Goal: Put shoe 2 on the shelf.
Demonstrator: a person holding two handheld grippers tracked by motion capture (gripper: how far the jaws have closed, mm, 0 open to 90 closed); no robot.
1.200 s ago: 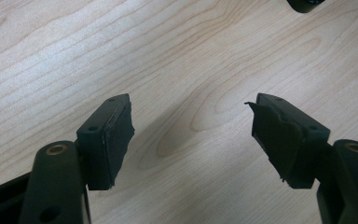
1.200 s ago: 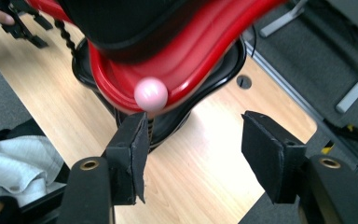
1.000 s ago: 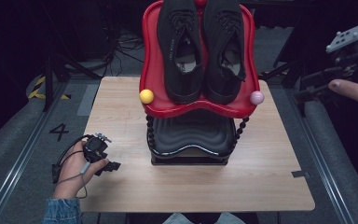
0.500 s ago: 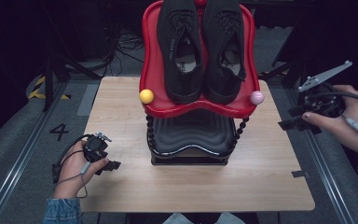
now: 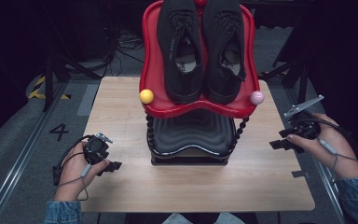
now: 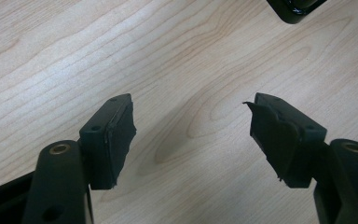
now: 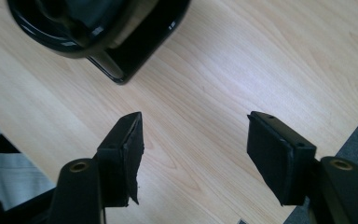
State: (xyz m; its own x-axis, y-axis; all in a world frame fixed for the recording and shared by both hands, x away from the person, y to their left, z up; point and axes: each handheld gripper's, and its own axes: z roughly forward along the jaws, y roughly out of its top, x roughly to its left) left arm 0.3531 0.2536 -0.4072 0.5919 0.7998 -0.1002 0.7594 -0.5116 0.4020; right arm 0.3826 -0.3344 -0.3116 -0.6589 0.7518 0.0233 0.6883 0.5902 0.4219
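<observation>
I'm holding the left tongs (image 5: 114, 165) spread and empty near the desk's (image 5: 121, 112) left edge. Right tongs (image 5: 279, 143) are hovering by the right edge, just been opening, nothing between them. Black sneakers (image 5: 203, 46) are sitting on the red rack (image 5: 151, 70) at the far edge.

Even overhead light falls on my wooden table (image 5: 121, 112), while the room around it sinks into near black. The red shoe rack (image 5: 152, 74) casts a soft shadow beneath itself. In both gripper views the wood grain looks sharp and brightly lit, with a pale glare patch; my black jaws are slightly soft.
</observation>
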